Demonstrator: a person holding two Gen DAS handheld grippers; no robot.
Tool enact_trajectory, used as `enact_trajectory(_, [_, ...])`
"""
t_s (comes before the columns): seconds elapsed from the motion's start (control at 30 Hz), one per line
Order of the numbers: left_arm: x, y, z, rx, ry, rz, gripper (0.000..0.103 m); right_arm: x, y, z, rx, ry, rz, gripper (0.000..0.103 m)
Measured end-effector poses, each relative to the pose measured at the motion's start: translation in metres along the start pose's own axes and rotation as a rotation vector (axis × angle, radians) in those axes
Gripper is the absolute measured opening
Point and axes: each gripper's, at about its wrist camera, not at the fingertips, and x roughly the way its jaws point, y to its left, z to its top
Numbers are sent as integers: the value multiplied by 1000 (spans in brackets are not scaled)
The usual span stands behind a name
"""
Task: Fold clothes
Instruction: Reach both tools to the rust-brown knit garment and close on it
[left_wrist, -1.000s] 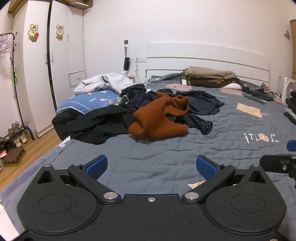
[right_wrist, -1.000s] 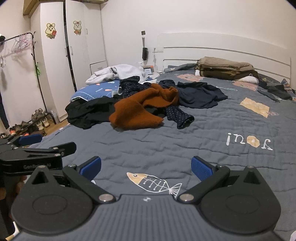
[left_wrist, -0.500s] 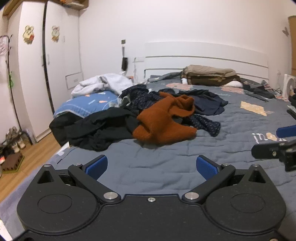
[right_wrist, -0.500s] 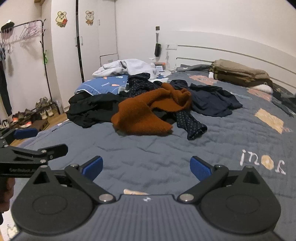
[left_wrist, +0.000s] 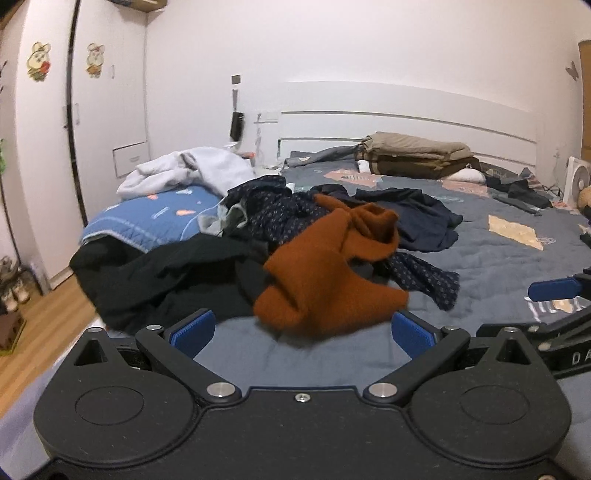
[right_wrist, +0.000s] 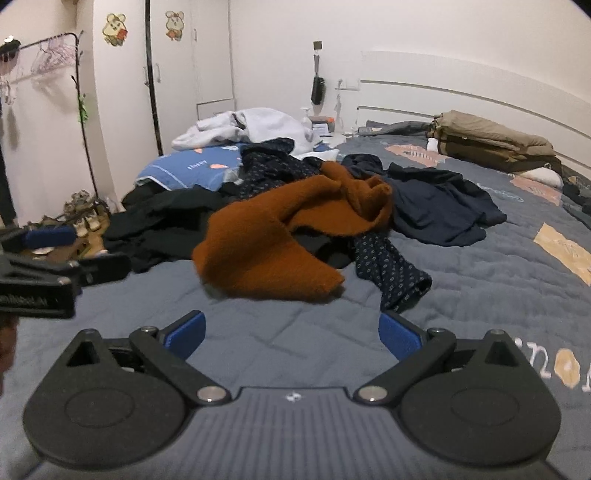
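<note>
A rust-brown knit sweater (left_wrist: 328, 269) lies crumpled on top of a pile of dark clothes on the grey quilted bed (left_wrist: 491, 258). It also shows in the right wrist view (right_wrist: 273, 243). My left gripper (left_wrist: 301, 330) is open and empty, its blue pads just short of the sweater's near edge. My right gripper (right_wrist: 291, 332) is open and empty, a little short of the sweater. A black garment (left_wrist: 162, 277) lies left of the sweater, a navy patterned one (right_wrist: 391, 269) and a plain navy one (right_wrist: 439, 206) to its right.
A folded tan and brown stack (left_wrist: 413, 158) sits by the white headboard. A blue pillow (left_wrist: 155, 218) with a white garment (left_wrist: 192, 173) lies at the bed's left. White wardrobes (left_wrist: 92, 122), a coat rack (right_wrist: 55, 74) and shoes (right_wrist: 85, 214) stand left. A fan (left_wrist: 578, 181) stands right.
Both grippers have moved forward over the bed toward the clothes pile. The brown sweater is now much closer in both views. Both grippers stay open.
</note>
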Motion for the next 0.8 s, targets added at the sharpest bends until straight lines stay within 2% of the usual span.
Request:
enact_trajectory(0.03, [10,1,1,12,8,-6,103,10,-3,1,0,6,-2,99])
enact_trajectory(0.1, [31,3,3,37,23,-19,95,32,-10,3,10,19,-4,99])
enact_trajectory(0.17, [51,6,4,62,38,-31,81,55,-17,3,34,33,5,95])
enact_trajectory(0.23, [69,9,4,66,53,-49,80,78,-25,2,63,44,28,92])
enact_trajectory(0.4, [102,13,-1,109,76,-64,78,122,-37,3,110,57,23,89])
enact_trajectory(0.43, [110,15,-1,109,94,-60,73,130,-40,4,121,60,23,89])
enact_trajectory(0.47, [117,16,-3,99,112,-64,62,135,-42,4,136,60,27,89])
enact_trajectory(0.53, [128,18,-5,75,142,-98,54,144,-44,4,155,61,33,89])
enact_trajectory(0.73, [148,19,-8,66,171,-115,54,166,-42,4,165,74,34,89])
enact_trajectory(0.8, [154,19,-9,59,182,-120,55,173,-43,4,195,89,33,86])
